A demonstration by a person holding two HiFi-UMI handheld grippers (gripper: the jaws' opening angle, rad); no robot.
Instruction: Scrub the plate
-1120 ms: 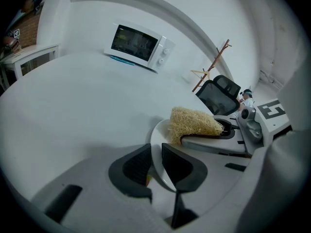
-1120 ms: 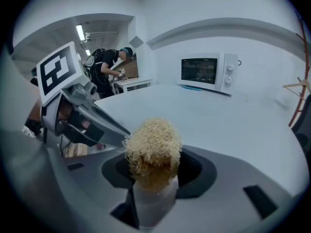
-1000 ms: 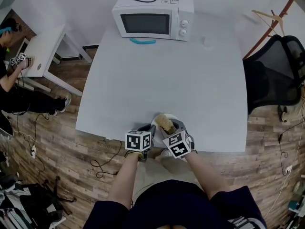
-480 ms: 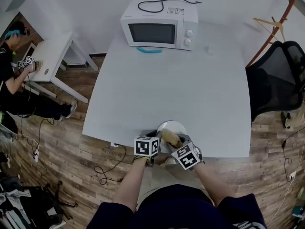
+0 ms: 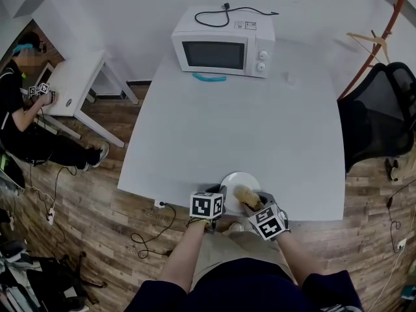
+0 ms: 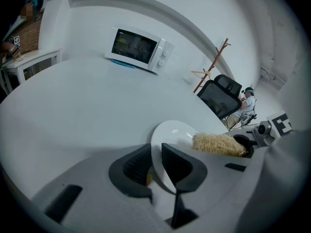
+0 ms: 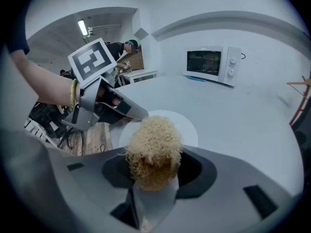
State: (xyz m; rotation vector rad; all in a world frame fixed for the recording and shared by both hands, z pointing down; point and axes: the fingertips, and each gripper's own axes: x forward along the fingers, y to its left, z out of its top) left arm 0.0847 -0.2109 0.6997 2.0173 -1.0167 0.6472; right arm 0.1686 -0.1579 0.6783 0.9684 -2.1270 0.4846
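Note:
A white plate lies at the near edge of the white table. My left gripper is shut on the plate's rim, one jaw on each face of it. My right gripper is shut on a tan fibrous scrubber, which hangs over the plate. In the head view the scrubber sits on the plate's right part, with the left gripper and the right gripper close side by side at the table edge.
A white microwave with a black cord on top stands at the table's far edge, a teal item in front of it. A black office chair and a wooden coat stand are to the right. A seated person works at a small white desk on the left.
The head view has shifted, so the table and plate sit lower and further right in the picture. Both grippers keep their holds; the scrubber has slid toward the plate's right part.

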